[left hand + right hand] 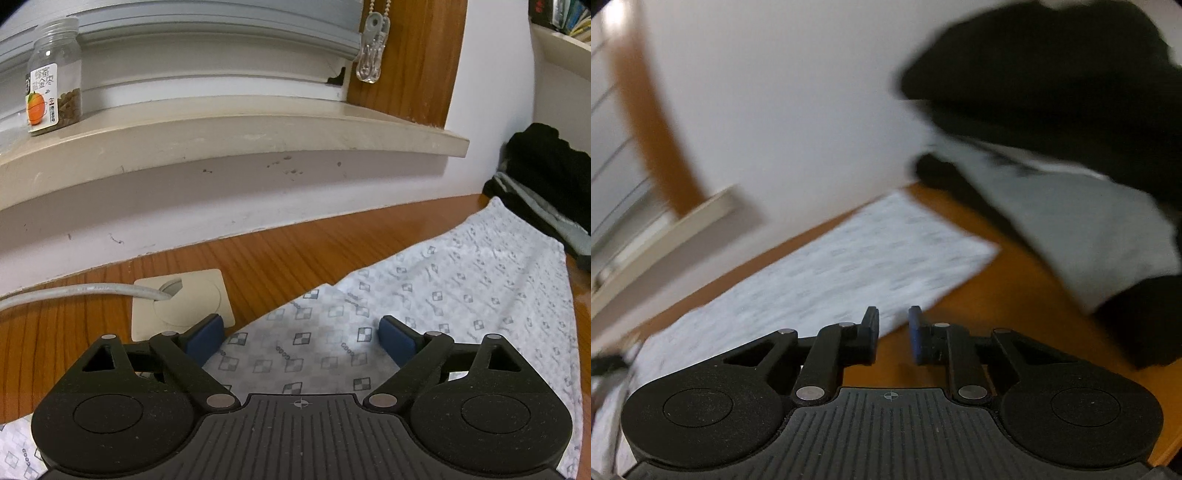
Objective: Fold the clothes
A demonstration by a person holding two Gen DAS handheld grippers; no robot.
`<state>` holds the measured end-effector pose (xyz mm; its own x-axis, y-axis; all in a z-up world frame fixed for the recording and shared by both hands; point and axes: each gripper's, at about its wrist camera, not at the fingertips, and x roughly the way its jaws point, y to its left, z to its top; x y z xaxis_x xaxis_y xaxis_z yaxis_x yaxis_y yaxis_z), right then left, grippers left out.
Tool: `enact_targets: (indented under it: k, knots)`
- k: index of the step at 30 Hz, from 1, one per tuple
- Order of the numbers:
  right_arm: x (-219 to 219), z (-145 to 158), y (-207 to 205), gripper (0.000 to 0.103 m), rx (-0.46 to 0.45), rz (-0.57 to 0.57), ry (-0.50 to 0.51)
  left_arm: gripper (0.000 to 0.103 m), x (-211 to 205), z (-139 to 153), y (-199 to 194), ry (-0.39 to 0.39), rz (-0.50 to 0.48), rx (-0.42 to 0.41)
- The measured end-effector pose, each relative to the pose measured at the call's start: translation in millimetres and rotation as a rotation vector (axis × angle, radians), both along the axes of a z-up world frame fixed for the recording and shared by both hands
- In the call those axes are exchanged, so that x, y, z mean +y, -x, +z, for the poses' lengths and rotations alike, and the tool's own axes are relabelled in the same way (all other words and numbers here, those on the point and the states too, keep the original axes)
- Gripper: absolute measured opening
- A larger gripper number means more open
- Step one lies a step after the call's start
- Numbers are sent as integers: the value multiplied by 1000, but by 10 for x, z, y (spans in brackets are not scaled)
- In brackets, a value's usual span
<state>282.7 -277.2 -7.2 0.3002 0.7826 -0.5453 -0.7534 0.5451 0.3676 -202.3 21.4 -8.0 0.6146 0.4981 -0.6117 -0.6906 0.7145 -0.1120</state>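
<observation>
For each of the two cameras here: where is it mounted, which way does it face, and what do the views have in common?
Left wrist: sits on the left gripper, faces down across the patterned cloth toward the windowsill; only its open fingers show.
Right wrist: sits on the right gripper, blurred, faces the dark clothes pile by the wall; its fingers stand narrowly apart, empty.
Shared: patterned cloth, wooden table, clothes pile, windowsill.

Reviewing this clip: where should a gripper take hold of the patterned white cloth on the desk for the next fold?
Probably the far corner of the cloth, approached from its open desk side. That corner lies flat and free, apart from the dark clothes, so one finger could slide under the edge there.
</observation>
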Motion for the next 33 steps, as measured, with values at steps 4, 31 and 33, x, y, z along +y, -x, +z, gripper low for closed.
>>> enact_targets:
  k: [4, 31, 33]
  knots:
    - [8, -101, -267, 16, 41, -79, 15, 93, 0, 0, -1, 0, 0, 0]
    - [715, 257, -214, 13, -16, 7, -8, 93, 2, -3, -16, -4, 1, 13]
    - [836, 440, 51, 13, -45, 90, -44, 93, 1, -4, -16, -5, 1, 14]
